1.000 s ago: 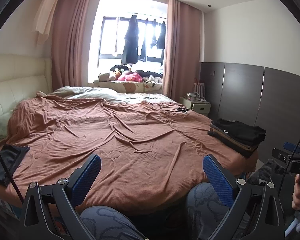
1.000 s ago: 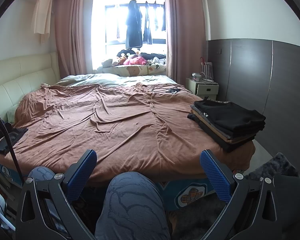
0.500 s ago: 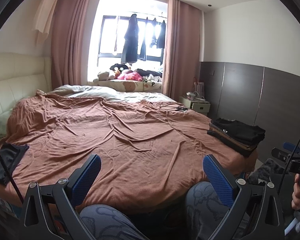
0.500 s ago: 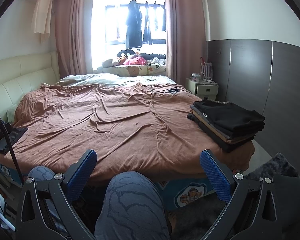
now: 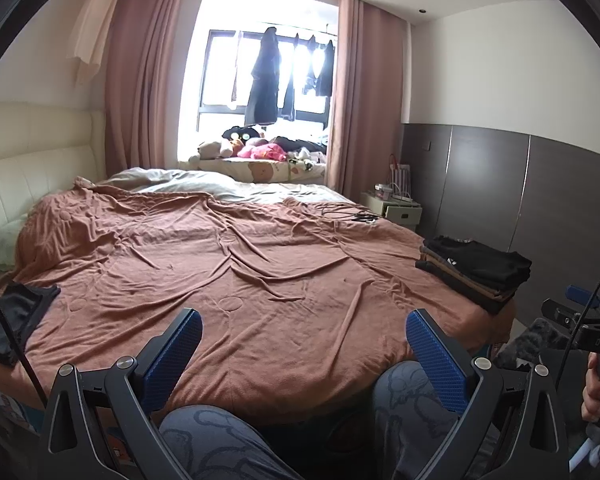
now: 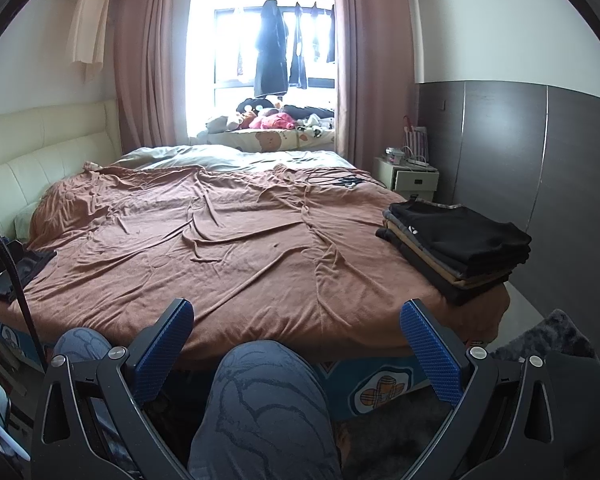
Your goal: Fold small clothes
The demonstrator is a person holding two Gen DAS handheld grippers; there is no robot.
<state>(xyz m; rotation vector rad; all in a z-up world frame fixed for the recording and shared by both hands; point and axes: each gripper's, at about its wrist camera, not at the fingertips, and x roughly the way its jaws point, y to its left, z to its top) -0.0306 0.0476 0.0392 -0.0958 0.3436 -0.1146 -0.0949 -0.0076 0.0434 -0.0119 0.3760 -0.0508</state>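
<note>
Both claws are hanging spread wide with nothing between their blue pads: my left claw (image 5: 302, 346) is sitting at the bottom of the left wrist view and my right claw (image 6: 296, 338) at the bottom of the right wrist view, each pointing over my knees (image 6: 260, 408) toward the bed (image 5: 260, 272). A stack of folded clothes (image 6: 456, 248), black on top with tan layers under it, is resting on the bed's corner at the right of both frames, well apart from either claw. One dark unfolded garment (image 5: 12, 320) is lying on the brown blanket at the lower left edge of the left wrist view, also out of reach of the pads. My right hand (image 5: 598, 388) is showing at the lower right edge of that view, gripping its handle. Dark clothes (image 6: 271, 60) are hanging in the bright window at upper centre, and soft toys (image 6: 268, 118) are sitting along the sill.
</note>
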